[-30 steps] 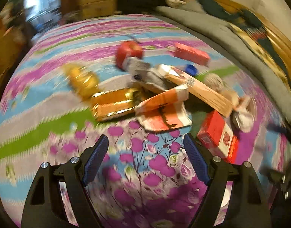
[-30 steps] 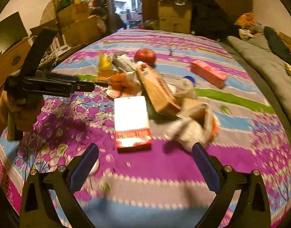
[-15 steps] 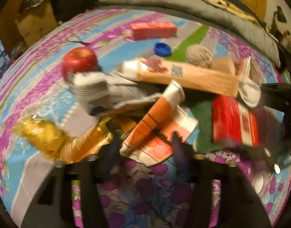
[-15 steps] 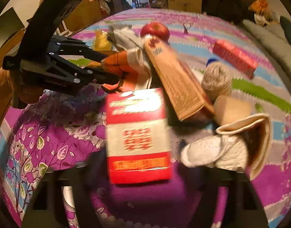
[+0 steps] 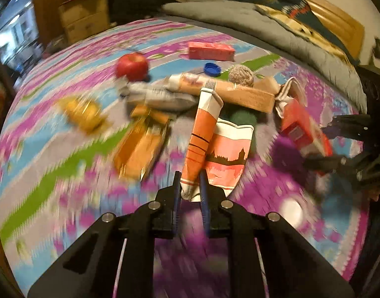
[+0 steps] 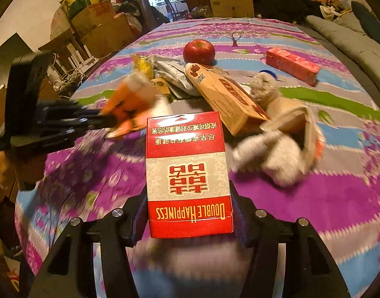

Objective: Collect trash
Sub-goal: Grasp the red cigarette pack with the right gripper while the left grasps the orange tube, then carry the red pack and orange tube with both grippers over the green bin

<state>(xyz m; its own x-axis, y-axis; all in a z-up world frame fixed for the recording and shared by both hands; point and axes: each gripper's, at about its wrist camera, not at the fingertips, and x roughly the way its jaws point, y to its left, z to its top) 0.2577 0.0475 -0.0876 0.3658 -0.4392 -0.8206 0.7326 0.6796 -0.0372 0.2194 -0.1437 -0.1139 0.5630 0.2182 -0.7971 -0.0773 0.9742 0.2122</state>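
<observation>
The collecting has only begun: two pieces are gripped, nothing is seen binned, and no bin shows in either view. The bedspread (image 6: 314, 193), soft cloth striped in purple, blue and green, carries the rest of the heap ahead of both jaws. The long carton (image 6: 227, 99), stiff tan card, lies beyond the right jaws, touching a crumpled wrapper (image 6: 276, 159). The pack (image 6: 188, 173), a rigid red and grey card box with sharp corners, sits clamped between the right gripper's (image 6: 190, 213) jaws, which have just closed on its sides. The tube (image 5: 202, 139), orange, flattened and creased, is pinched at its near end by the left gripper's (image 5: 191, 193) jaws, just drawn nearly together. Farther off lie a glossy round apple (image 6: 199, 51), likely no trash, and a small blue cap (image 5: 212, 69).
</observation>
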